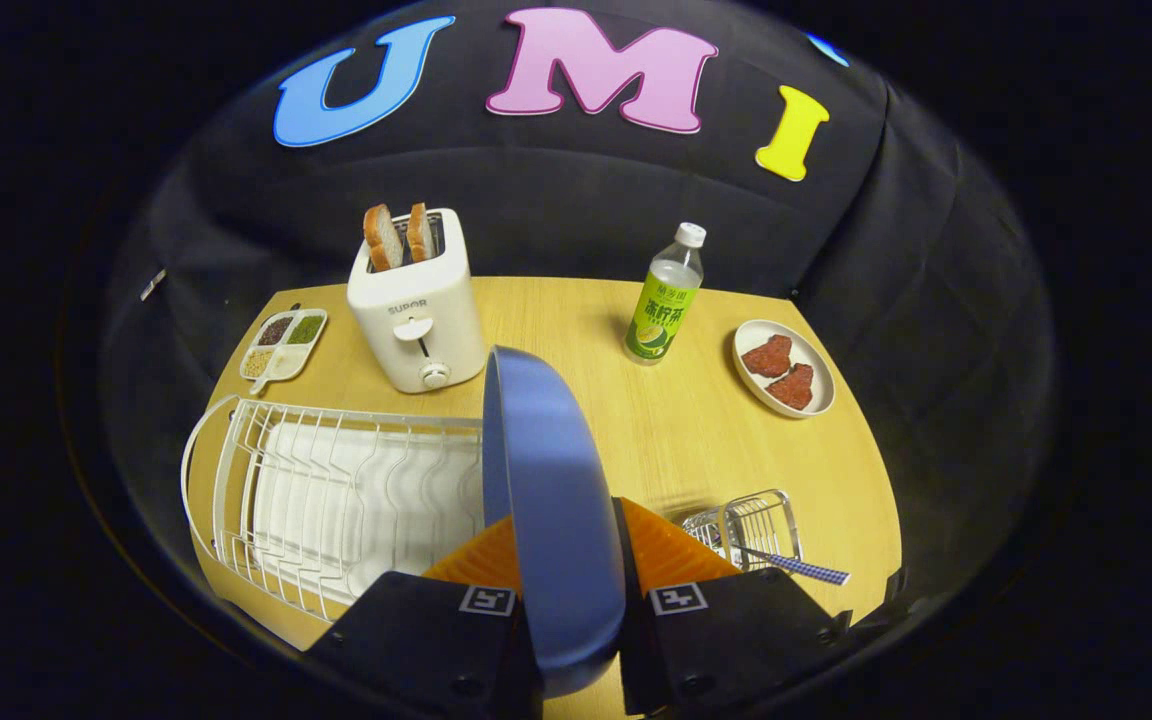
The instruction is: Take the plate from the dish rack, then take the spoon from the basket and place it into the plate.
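Wooden table [636, 330] fills the booth. Your gripper [568, 560] clamps the blue plate [546, 480] on edge between both fingers. Basket [751, 525] with spoon [806, 570] sits at 3 o'clock, dish rack [336, 490] at 9. Tilting could slip the plate.
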Tool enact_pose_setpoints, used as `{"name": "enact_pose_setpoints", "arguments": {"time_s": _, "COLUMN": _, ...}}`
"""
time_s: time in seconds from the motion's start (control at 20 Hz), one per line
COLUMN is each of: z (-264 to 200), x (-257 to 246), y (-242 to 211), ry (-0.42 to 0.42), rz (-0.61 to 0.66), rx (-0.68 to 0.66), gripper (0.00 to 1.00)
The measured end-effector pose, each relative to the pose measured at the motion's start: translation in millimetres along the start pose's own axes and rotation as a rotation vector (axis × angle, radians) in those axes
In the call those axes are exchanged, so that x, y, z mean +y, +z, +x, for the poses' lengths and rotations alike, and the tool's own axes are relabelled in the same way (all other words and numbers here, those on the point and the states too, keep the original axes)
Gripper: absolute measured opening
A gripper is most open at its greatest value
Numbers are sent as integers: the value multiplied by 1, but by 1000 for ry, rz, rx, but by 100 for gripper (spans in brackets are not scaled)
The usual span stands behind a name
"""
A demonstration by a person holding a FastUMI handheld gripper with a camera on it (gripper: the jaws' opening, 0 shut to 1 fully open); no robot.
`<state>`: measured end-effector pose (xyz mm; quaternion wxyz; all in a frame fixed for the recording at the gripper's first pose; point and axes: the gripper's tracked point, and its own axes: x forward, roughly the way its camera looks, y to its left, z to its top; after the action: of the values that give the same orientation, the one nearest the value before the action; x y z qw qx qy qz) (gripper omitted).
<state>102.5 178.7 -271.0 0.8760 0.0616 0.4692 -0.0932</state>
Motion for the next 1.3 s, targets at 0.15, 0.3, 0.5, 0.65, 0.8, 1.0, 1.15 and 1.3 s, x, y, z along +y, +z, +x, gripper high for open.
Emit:
{"name": "enact_pose_setpoints", "arguments": {"time_s": 0.15, "z": -16, "x": -8, "y": 11, "ry": 21, "rz": 49, "rx": -40, "gripper": 34}}
{"name": "enact_pose_setpoints", "arguments": {"time_s": 0.3, "z": -38, "x": -18, "y": 20, "ry": 69, "rz": 98, "rx": -78, "gripper": 34}}
{"name": "enact_pose_setpoints", "arguments": {"time_s": 0.5, "z": -78, "x": -45, "y": 30, "ry": 142, "rz": 159, "rx": -132, "gripper": 34}}
{"name": "enact_pose_setpoints", "arguments": {"time_s": 0.65, "z": -103, "x": -77, "y": 28, "ry": 169, "rz": 175, "rx": -149, "gripper": 33}}
{"name": "enact_pose_setpoints", "arguments": {"time_s": 0.8, "z": -124, "x": -107, "y": 16, "ry": 199, "rz": 187, "rx": -150, "gripper": 33}}
{"name": "enact_pose_setpoints", "arguments": {"time_s": 1.0, "z": -149, "x": -135, "y": -12, "ry": 311, "rz": 254, "rx": -130, "gripper": 34}}
{"name": "enact_pose_setpoints", "arguments": {"time_s": 1.15, "z": -155, "x": -155, "y": -48, "ry": 392, "rz": 319, "rx": -85, "gripper": 33}}
{"name": "enact_pose_setpoints", "arguments": {"time_s": 1.3, "z": -150, "x": -171, "y": -92, "ry": 438, "rz": 365, "rx": -40, "gripper": 33}}
